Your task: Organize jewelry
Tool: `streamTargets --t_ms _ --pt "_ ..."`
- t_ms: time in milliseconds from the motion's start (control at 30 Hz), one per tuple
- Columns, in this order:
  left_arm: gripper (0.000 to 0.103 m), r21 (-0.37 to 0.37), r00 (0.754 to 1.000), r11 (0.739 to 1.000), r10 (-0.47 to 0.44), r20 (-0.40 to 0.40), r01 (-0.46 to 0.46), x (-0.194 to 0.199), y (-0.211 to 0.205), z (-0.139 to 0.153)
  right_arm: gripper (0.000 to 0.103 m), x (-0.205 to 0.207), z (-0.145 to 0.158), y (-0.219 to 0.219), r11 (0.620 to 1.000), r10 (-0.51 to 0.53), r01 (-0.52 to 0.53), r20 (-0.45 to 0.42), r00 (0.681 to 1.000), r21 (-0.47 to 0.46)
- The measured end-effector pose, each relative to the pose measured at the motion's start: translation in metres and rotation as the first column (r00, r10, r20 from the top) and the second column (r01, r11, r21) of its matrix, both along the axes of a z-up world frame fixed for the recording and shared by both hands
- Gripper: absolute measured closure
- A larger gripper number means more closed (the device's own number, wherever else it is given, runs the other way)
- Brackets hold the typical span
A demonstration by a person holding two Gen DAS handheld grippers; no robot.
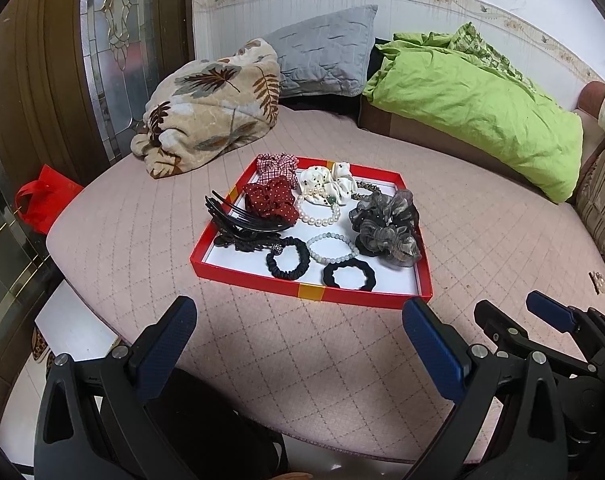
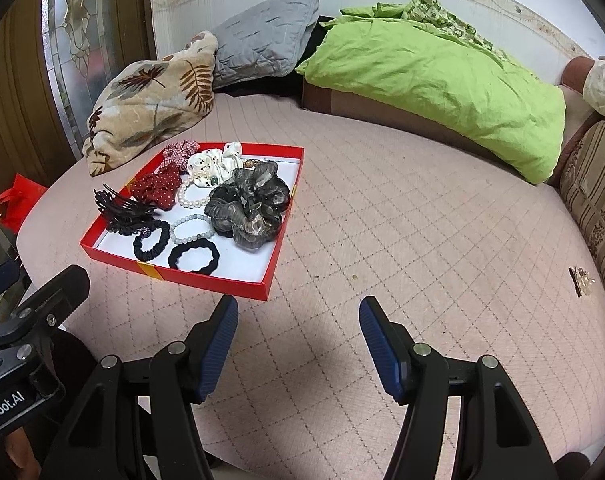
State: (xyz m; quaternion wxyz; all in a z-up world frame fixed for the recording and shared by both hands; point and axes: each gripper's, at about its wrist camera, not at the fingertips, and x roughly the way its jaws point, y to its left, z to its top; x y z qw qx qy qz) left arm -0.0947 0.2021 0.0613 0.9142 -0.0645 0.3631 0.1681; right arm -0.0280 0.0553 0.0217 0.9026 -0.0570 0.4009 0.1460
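Both sets of jaws stand wide apart and hold nothing. The left gripper (image 1: pixel 298 344) hovers over the quilted pad (image 1: pixel 262 340) at the near edge, and the right gripper (image 2: pixel 298 336) hangs beside it, a little further right.

From the left gripper the red tray (image 1: pixel 238 274) lies straight ahead and just beyond the fingertips, its near wall running left to right across the jaw line. From the right gripper the same tray (image 2: pixel 206 284) sits ahead and off to the left, so the left gripper looks the nearer one for anything inside it.

The tray holds most of the pieces: two black hair ties (image 1: pixel 288 258) at the near side, a pale bead bracelet (image 1: pixel 329 249) between them, a pearl bracelet (image 1: pixel 318 212) further in, a grey scrunchie (image 1: pixel 386 226) at the right, and a black claw clip (image 1: pixel 238 220) hanging over the left wall.

One piece lies apart: a small pearl clip (image 2: pixel 579 280) on the pad, far right, close to the striped cushion (image 2: pixel 598 200). Its long axis runs roughly near to far. It sits well right of the right gripper's jaws (and much further from the left), so my guess is the right gripper should fetch it.

The only legible writing is "nRobot.AI" on the left gripper's body, seen in the right view; the start is cut off.
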Motion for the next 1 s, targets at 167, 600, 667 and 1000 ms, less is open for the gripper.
streamTargets --t_ms 167,600,667,1000 --pt "0.001 -0.003 1.0 1.0 0.002 -0.006 -0.002 0.001 0.001 -0.002 0.036 0.002 -0.002 -0.001 1.0 -0.002 0.002 -0.005 1.0 -0.003" --pt "0.001 -0.006 1.0 1.0 0.007 -0.016 -0.007 0.005 0.002 -0.003 0.035 0.006 -0.004 -0.005 1.0 -0.011 0.011 -0.011 1.0 0.004" --pt "0.001 -0.005 1.0 1.0 0.003 -0.015 -0.003 0.006 0.002 -0.003 0.035 0.008 -0.003 -0.008 1.0 -0.011 0.012 -0.011 1.0 0.011" --pt "0.001 0.049 0.999 0.999 -0.019 -0.028 0.021 0.014 -0.015 0.004 0.033 0.014 0.006 -0.027 0.998 -0.041 0.042 -0.016 0.999 0.056"
